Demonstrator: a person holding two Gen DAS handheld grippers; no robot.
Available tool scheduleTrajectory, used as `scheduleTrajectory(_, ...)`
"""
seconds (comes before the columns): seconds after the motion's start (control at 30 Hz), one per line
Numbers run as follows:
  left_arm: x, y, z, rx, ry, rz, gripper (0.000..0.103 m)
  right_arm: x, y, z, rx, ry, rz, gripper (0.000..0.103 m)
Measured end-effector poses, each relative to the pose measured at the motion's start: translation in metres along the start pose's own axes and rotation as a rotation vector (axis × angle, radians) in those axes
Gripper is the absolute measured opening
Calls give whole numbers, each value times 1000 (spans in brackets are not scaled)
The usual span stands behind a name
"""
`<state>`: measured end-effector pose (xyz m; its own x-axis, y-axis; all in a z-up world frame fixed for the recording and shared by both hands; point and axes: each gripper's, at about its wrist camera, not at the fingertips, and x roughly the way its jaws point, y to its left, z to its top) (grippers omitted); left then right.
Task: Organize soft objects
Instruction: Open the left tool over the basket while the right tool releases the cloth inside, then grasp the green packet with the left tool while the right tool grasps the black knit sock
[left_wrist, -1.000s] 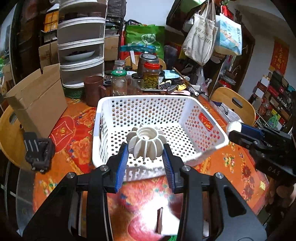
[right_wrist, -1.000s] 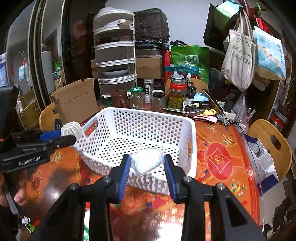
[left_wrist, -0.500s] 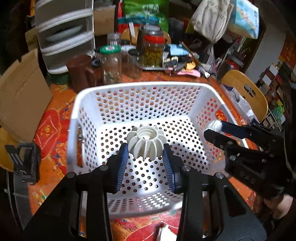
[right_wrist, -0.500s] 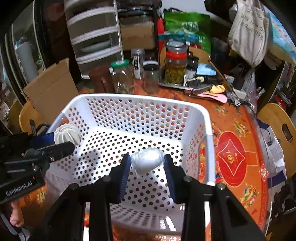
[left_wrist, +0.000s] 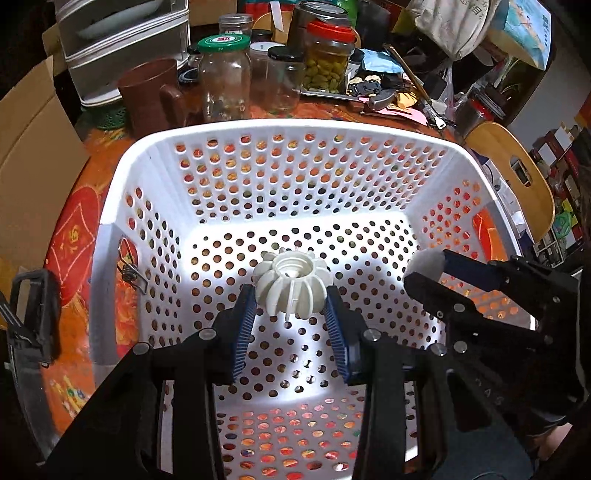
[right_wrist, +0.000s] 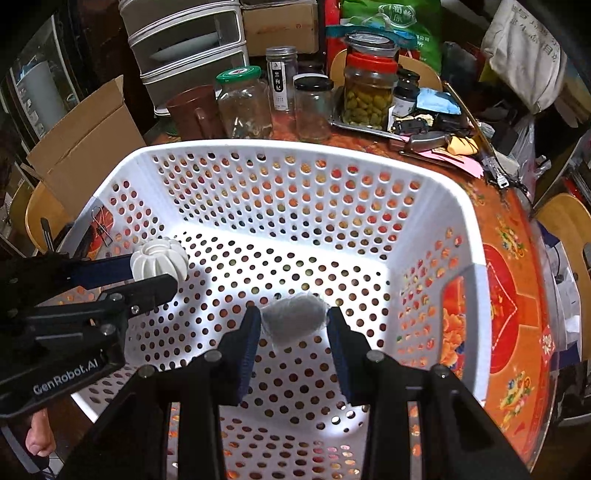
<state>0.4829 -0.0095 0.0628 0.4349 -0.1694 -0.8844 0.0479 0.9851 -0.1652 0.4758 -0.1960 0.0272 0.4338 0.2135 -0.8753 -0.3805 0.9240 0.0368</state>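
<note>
A white perforated basket (left_wrist: 295, 127) (right_wrist: 458, 199) stands on the orange patterned table. My left gripper (left_wrist: 291, 299) is shut on a white ribbed ball (left_wrist: 291, 282) and holds it inside the basket above its floor; the ball also shows in the right wrist view (right_wrist: 159, 260). My right gripper (right_wrist: 293, 321) is shut on a white fluffy pad (right_wrist: 293, 319), also inside the basket, to the right of the left gripper. The pad shows in the left wrist view (left_wrist: 426, 262).
Glass jars (left_wrist: 223, 77) (right_wrist: 369, 88), a brown mug (left_wrist: 151, 96) and a grey drawer unit (right_wrist: 188, 48) stand behind the basket. A cardboard box (right_wrist: 85, 147) is at the left. A metal clip (left_wrist: 129, 266) hangs on the basket's left wall. Wooden chairs (left_wrist: 513, 173) flank the table.
Both grippers moved forward and down from outside the basket's front rim to inside it, each still holding its object.
</note>
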Motion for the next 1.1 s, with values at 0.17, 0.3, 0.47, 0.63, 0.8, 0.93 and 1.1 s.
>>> scheduleTrajectory(0.17, 2, 3, -2, -6, 9, 0, 35, 0, 0, -1, 2, 0, 5, 37)
scheduleTrajectory(0.3, -5, -1, -5, 6, -15, 19, 62, -12, -1, -2, 11, -42, -12, 52)
scheduleTrajectory(0.47, -41, 11, -13, -31, -111, 26, 79, -44, -10, -11, 29, -118, 10, 95)
scheduleTrajectory(0.63, -100, 12, -44, 24, -247, 54, 87, -89, -8, -36, 8, -203, -9, 99)
scheduleTrajectory(0.8, -158, 18, -103, 56, -380, 54, 97, -135, 1, -91, -17, -320, 20, 103)
scheduleTrajectory(0.93, -180, 25, -174, 83, -430, 59, 101, -156, 15, -152, -43, -364, 22, 103)
scheduleTrajectory(1.1, -173, 32, -270, 81, -433, 38, 102, -162, 29, -257, 12, -426, 28, 103)
